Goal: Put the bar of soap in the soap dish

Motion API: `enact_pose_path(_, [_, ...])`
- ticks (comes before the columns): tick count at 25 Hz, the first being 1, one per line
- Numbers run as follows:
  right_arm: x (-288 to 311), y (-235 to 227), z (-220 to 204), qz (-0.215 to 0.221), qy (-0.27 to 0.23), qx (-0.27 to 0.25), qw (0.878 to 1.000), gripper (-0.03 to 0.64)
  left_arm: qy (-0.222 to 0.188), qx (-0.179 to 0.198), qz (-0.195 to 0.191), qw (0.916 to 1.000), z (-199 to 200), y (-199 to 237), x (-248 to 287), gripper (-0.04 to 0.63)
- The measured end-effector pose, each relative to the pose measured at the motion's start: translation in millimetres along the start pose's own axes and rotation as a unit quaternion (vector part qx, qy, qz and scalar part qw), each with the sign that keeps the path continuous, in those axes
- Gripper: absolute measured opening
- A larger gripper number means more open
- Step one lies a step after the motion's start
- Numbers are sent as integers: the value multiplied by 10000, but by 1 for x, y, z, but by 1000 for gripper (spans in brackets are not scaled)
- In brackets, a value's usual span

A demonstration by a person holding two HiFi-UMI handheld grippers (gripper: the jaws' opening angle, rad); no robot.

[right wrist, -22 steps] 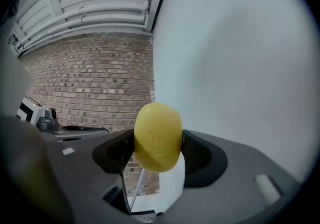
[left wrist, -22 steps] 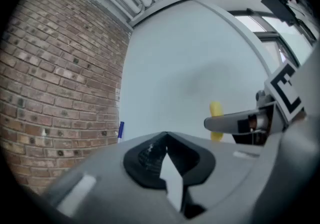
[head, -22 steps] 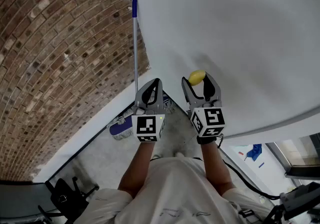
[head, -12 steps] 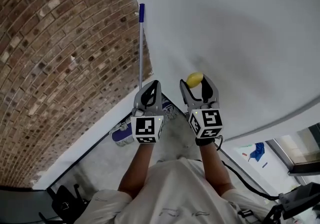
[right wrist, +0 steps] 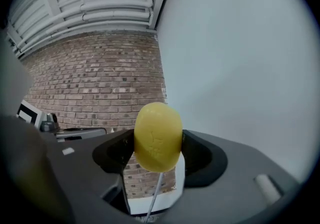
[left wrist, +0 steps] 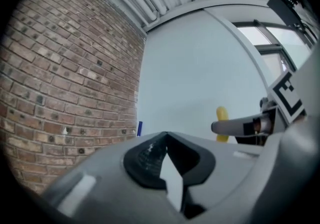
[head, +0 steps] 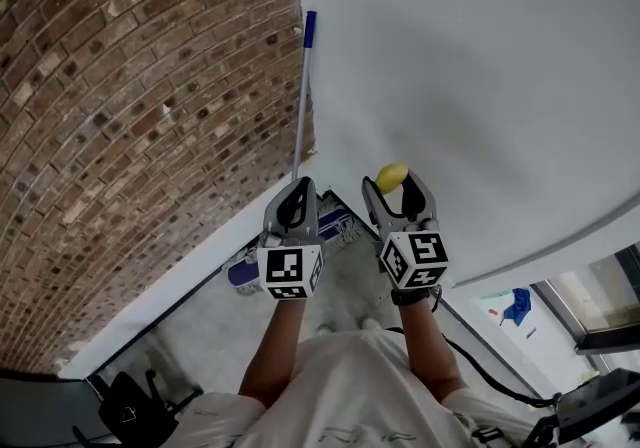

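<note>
Two walls fill most of the head view: a brick wall [head: 120,116] on the left and a plain white wall [head: 480,66] on the right, meeting in a corner above the grippers. Grey floor [head: 200,326] runs along the foot of the brick wall. A mop [head: 302,96] leans upright in that corner, its blue-tipped handle against the wall join and its head on the floor at the foot of the corner, partly behind the left gripper. The person's two forearms reach forward side by side from a white shirt [head: 340,396].

The left gripper [head: 297,198] sits just beside the right one, apart from it. In its own view its fingers [left wrist: 150,155] are pressed together at the tips, with nothing between them. The right gripper [head: 397,186] points at the white wall. Its fingers [right wrist: 200,155] pinch the soap [right wrist: 157,135], one pad on each side.

The soap [head: 392,175] is a yellow rounded bar, held on edge at the fingertips, its upper end sticking out past them. It is in the air, touching only the right gripper. From the left gripper view the soap [left wrist: 221,124] shows as a narrow yellow strip against the white wall.
</note>
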State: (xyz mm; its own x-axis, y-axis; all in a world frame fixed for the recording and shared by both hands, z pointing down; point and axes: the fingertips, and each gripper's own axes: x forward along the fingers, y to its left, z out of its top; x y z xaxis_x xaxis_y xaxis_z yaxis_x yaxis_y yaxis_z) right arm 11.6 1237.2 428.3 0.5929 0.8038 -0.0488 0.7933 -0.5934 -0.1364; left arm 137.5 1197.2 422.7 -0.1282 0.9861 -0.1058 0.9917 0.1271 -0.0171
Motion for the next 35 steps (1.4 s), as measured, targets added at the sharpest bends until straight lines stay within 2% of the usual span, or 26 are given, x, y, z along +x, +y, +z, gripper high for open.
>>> enact_pose_path(6, [4, 38, -8, -42, 83, -3, 10000, 298, -58, -101, -6, 9999, 0, 35, -29, 3])
enact_pose_path(11, [13, 73, -28, 145, 258, 6, 9996, 298, 93, -454, 150, 9988, -18, 67, -47, 3])
enact_pose_path(14, [40, 92, -31, 356, 285, 33, 9990, 298, 21, -583, 274, 9979, -21, 92, -53, 3])
enact_pose_path(18, [83, 130, -35, 720, 162, 7, 9973, 298, -72, -365, 523, 9979, -24, 145, -56, 3])
enact_pose_path(23, [165, 171, -35, 1324, -20, -404, 9904, 298, -32, 29, 816, 9967, -20, 227, -49, 3])
enact_pose_path(25, [201, 196, -27, 1620, -96, -488, 9855, 298, -61, 222, 1105, 9936, -10, 268, -51, 3])
enact_pose_path(27, [238, 231, -20, 1958, -112, -385, 9798, 298, -249, 466, 1720, 9837, 10, 320, -62, 3])
enact_pose_path(30, [279, 299, -18, 2697, -109, -72, 9629, 298, -417, 732, 2619, 9614, 33, 392, -86, 3])
enact_pose_path(33, [299, 384, -19, 3537, -62, 138, 9352, 298, -271, 805, 3214, 9431, 34, 451, -122, 3])
enact_pose_path(35, [297, 450, -12, 4246, -38, 291, 9049, 298, -128, 947, 3692, 9244, 32, 484, -166, 3])
